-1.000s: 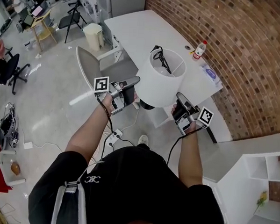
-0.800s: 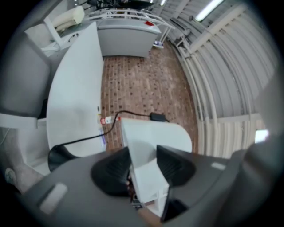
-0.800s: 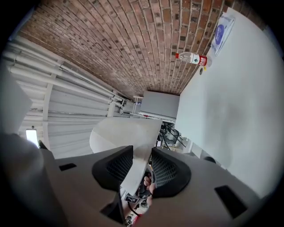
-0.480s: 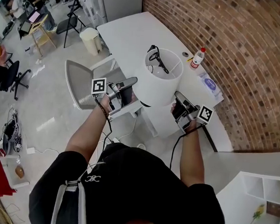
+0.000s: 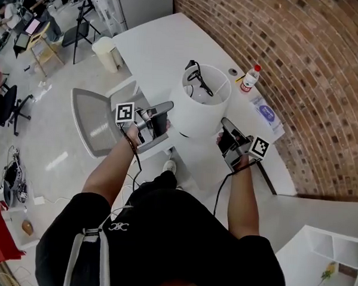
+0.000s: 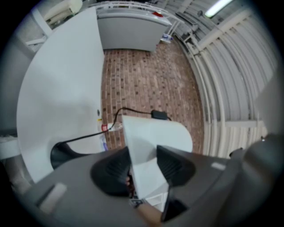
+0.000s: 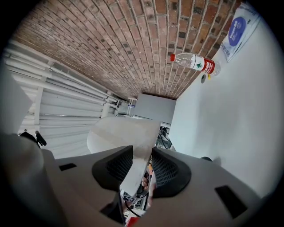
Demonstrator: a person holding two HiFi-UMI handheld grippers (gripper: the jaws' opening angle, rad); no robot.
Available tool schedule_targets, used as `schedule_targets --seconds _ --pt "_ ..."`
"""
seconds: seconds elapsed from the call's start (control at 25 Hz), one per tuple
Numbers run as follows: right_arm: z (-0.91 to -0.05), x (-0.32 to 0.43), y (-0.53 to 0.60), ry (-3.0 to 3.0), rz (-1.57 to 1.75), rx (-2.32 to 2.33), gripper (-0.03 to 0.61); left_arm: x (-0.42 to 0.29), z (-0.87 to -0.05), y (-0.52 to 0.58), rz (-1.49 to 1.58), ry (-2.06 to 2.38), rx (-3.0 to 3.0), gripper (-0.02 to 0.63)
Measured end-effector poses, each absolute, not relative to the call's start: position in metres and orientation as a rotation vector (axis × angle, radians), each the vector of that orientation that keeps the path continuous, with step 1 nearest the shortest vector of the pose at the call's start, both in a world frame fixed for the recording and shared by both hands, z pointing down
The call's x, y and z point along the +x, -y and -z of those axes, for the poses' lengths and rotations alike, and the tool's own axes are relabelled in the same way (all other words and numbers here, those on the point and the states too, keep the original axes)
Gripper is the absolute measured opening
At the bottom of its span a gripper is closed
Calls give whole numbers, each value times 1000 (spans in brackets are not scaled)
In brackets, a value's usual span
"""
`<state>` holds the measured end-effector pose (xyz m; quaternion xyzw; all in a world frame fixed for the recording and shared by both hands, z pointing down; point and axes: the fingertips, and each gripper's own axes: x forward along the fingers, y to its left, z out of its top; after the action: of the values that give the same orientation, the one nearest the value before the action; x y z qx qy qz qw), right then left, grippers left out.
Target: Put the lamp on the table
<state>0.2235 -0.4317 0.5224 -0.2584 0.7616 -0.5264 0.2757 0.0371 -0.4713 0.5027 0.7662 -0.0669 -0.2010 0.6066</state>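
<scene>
Lamp (image 5: 200,110) base hidden under its shade in head view; tips of left gripper (image 5: 166,116) and right gripper (image 5: 222,130) hidden against the shade there; bottle (image 5: 249,78) label print too small to read; cord (image 5: 197,77) end lost inside shade

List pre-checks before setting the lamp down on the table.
1. Left gripper shut on lamp shade wall: ok.
2. Right gripper shut on the opposite wall: ok.
3. Shade over the table: ok.
4. Lamp base touching the table: cannot tell, hidden under the shade.
5. Cord bundled in the shade's open top: ok.
6. Bottle standing apart from the shade, by the brick wall: ok.
</scene>
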Motion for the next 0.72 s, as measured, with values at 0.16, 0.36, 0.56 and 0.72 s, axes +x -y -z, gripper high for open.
schedule_targets --seconds 0.16,0.36,0.56,0.72 --pt "-528 236 461 -2019 1401 -744 123 51 -509 508 438 120 1758 184" --pt "-538 254 493 -1993 1367 -821 124 71 -521 550 379 56 1769 184" --pt "-547 262 512 -1969 1324 -899 126 82 -528 579 344 10 1767 184" --pt "-552 266 516 -1967 1307 -910 127 88 -531 587 334 -32 1779 184"
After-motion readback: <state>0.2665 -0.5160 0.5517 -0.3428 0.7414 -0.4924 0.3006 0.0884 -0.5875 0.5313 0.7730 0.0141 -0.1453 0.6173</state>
